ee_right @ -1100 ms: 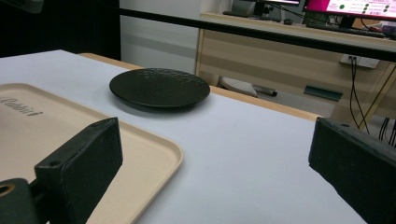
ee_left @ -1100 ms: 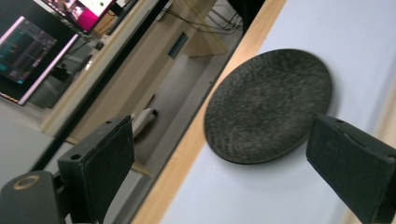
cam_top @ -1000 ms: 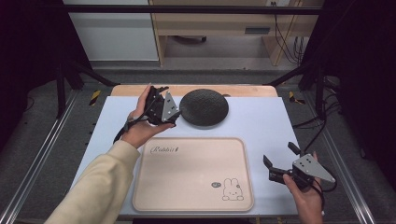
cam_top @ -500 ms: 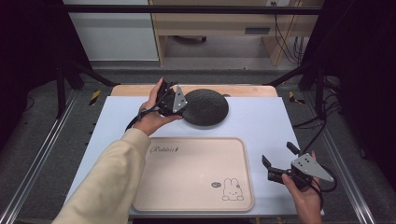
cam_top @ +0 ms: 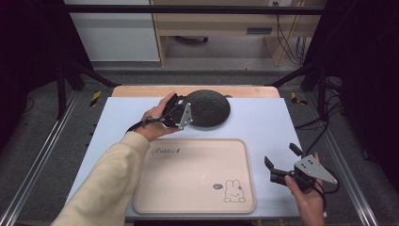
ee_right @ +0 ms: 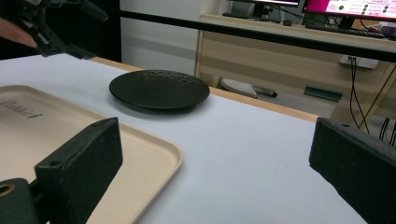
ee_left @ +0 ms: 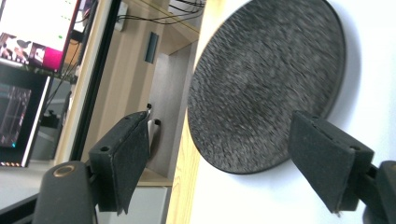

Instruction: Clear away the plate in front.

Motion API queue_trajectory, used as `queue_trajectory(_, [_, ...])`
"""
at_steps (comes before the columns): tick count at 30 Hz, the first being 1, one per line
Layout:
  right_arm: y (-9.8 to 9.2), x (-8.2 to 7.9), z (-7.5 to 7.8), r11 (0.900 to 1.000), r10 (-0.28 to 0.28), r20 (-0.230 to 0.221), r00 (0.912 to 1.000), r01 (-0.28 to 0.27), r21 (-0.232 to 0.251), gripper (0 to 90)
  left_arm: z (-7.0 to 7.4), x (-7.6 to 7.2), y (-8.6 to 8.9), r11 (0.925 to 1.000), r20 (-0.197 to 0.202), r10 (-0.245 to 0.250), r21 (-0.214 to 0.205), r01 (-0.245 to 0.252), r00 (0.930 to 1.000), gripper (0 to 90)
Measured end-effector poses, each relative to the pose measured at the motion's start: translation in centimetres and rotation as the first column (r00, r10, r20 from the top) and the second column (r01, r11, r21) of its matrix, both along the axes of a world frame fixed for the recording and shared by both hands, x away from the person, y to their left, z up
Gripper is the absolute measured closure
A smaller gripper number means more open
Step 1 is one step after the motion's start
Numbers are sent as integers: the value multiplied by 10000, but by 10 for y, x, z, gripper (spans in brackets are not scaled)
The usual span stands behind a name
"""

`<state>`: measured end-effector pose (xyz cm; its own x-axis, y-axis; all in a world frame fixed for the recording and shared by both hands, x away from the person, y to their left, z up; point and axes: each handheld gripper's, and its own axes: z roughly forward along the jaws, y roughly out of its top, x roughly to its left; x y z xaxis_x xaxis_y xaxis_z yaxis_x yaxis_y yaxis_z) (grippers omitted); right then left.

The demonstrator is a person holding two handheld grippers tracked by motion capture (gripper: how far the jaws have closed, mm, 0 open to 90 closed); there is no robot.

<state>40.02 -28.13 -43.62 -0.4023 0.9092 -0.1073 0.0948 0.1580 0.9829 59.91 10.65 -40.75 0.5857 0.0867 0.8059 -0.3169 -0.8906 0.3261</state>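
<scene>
Covering the black plate's (cam_top: pixel 209 107) near rim (jaws spread): left gripper (cam_top: pixel 181 111).

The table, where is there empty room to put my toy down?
The beige tray is bare except for its printed rabbit. The white table top is free between the black plate and the right gripper, and along the left edge beside the sleeve. It is crowded at the plate's left rim, where the left gripper is.

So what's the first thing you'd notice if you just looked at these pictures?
A round black plate sits at the table's far edge, with the left gripper open right beside it. Nearer lies an empty beige tray with a little rabbit drawing, and the right gripper waits open beside it.
</scene>
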Motion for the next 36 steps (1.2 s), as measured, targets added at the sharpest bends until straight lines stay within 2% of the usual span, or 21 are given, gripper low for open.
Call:
queue_trajectory(2, [0, 0, 0, 10000, 8, 16, 10000, -8, -12, 31, -3, -1, 0, 9998, 60, -93, 161, 92, 9999, 261])
queue_trajectory(6, [0, 0, 0, 10000, -5, 22, 10000, 5, -2, 31, -14, -2, -2, 9955, 161, -349, 888, 333, 9993, 312])
queue_trajectory(7, [0, 0, 0, 10000, -10, 20, 10000, 10, -2, 31, -19, -2, -3, 9925, 339, -536, 1122, 495, 9980, 335])
queue_trajectory(11, [0, 0, 0, 10000, -13, -7, 10000, 13, 1, 31, -30, -4, -6, 9833, 378, -819, 1659, 746, 9959, 380])
queue_trajectory(12, [0, 0, 0, 10000, -17, -9, 10000, 17, 12, 31, -30, -4, -6, 9833, 378, -819, 1659, 746, 9959, 389])
queue_trajectory(16, [-1, 0, 0, 10000, -29, -17, 10000, 29, 44, 31, -43, -3, -10, 9714, 487, -1068, 2180, 938, 9931, 427])
queue_trajectory(19, [-2, 0, 0, 10000, -31, -13, 10000, 31, 44, 31, -47, -3, -12, 9667, 544, -1190, 2341, 1032, 9914, 444])
queue_trajectory(21, [-2, 1, -1, 10000, -41, -23, 10000, 41, 65, 32, -54, -3, -14, 9574, 672, -1340, 2664, 1117, 9887, 470])
queue_trajectory(22, [-2, 1, -1, 10000, -53, -25, 10000, 53, 68, 32, -54, -3, -14, 9574, 672, -1340, 2664, 1117, 9887, 479])
queue_trajectory(23, [-2, 1, -1, 10000, -53, -25, 10000, 53, 68, 32, -56, -3, -15, 9550, 711, -1377, 2740, 1134, 9879, 479])
queue_trajectory(24, [-3, 1, 0, 9999, -80, -10, 10000, 80, 90, 32, -59, -2, -16, 9494, 898, -1448, 2933, 1128, 9854, 509])
queue_trajectory(27, [-4, 1, 0, 9999, -100, -12, 9999, 100, 108, 32, -62, -2, -17, 9466, 995, -1476, 3026, 1114, 9840, 537])
queue_trajectory(29, [-4, 1, 0, 9999, -103, -11, 9999, 103, 127, 33, -64, 0, -19, 9410, 1153, -1558, 3193, 1120, 9810, 546])
queue_trajectory(30, [-5, 1, 0, 9999, -103, -10, 9999, 104, 131, 33, -66, 0, -19, 9453, 1101, -1562, 3048, 1162, 9816, 552])
queue_trajectory(31, [-5, 1, 0, 9998, -103, -18, 9999, 103, 142, 32, -66, 1, -20, 9397, 1150, -1486, 3259, 1040, 9822, 557])
queue_trajectory(32, [-5, 1, 0, 9998, -102, -13, 9999, 102, 145, 33, -67, 1, -21, 9403, 1235, -1522, 3236, 1052, 9806, 564])
queue_trajectory(35, [-5, 1, 0, 9998, -103, -14, 9999, 103, 147, 33, -70, 3, -22, 9417, 1223, -1427, 3224, 967, 9822, 568])
queue_trajectory(36, [-5, 1, 0, 9998, -101, -14, 9999, 101, 150, 33, -69, 4, -22, 9356, 1291, -1401, 3419, 886, 9817, 570])
